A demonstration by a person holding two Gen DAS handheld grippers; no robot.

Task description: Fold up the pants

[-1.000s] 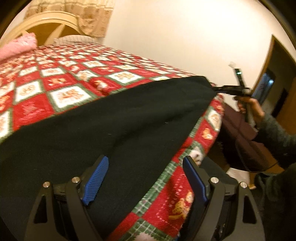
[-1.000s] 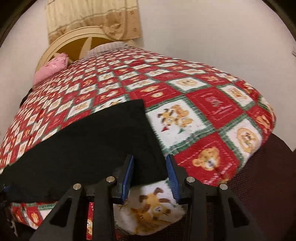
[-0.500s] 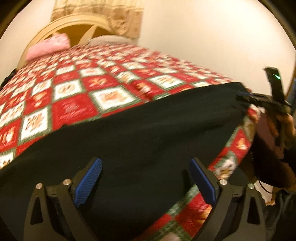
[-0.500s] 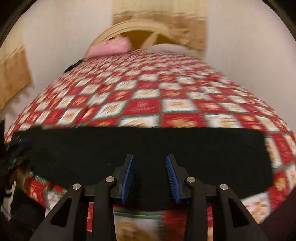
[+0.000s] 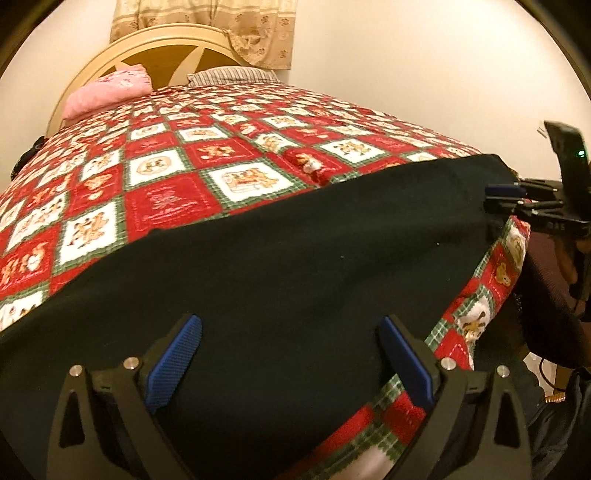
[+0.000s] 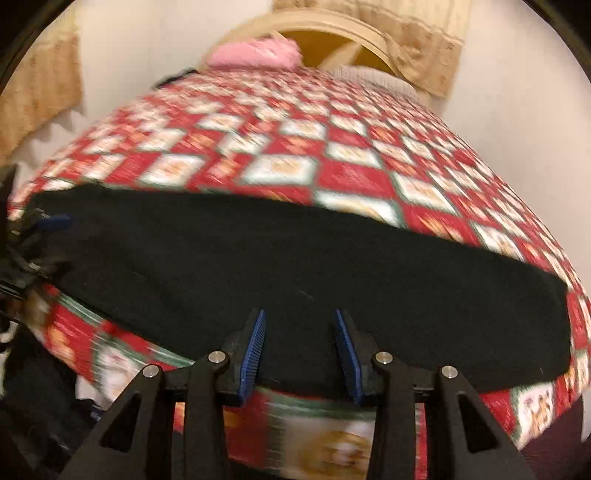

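A red, white and green patchwork quilt covers the bed. A pink pillow and a striped pillow lie against the cream headboard, under a beige patterned curtain.

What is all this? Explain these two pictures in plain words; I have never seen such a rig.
There is no robot. A person holds a two-finger tool in each hand, and a fisheye camera on each looks along its fingers. The left wrist picture shows the left gripper, its jaws wide and just opened further, with nothing clamped. The right wrist picture shows the right gripper, jaws apart, also gripping nothing. Both hang over black pants spread along the near edge of a bed with a red checked quilt. A pink pillow lies at the far end.
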